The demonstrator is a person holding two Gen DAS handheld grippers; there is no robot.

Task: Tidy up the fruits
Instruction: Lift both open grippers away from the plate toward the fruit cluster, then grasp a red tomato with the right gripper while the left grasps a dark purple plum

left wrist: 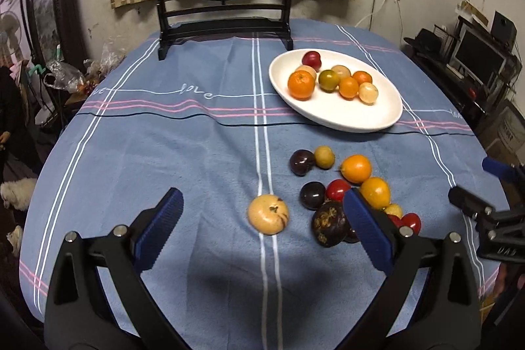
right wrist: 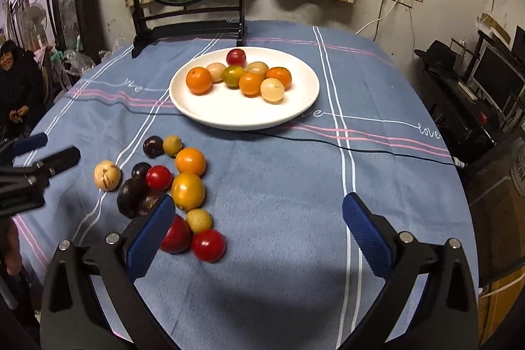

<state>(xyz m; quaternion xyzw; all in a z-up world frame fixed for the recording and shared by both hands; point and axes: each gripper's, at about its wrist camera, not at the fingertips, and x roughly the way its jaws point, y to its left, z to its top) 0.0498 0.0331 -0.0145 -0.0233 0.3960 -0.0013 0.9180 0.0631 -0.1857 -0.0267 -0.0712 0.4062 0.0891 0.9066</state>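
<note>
We take the white plate (right wrist: 305, 107) as our landmark: eight fruits already sit clustered on it, oranges (right wrist: 198, 80) among them, so the sorting seems partly done. Nearer us than the plate, a loose pile of fruits (right wrist: 188, 191) still lies on the blue-clothed tabletop (right wrist: 279, 186), with a pale yellow fruit (left wrist: 268, 214) a little apart. Our left tool (left wrist: 262, 220) is spread wide and empty, framing that pale fruit, likely the next pick. Our right tool (right wrist: 259, 218) hangs released too, holding nothing, its left finger overlapping the pile's near edge.
</note>
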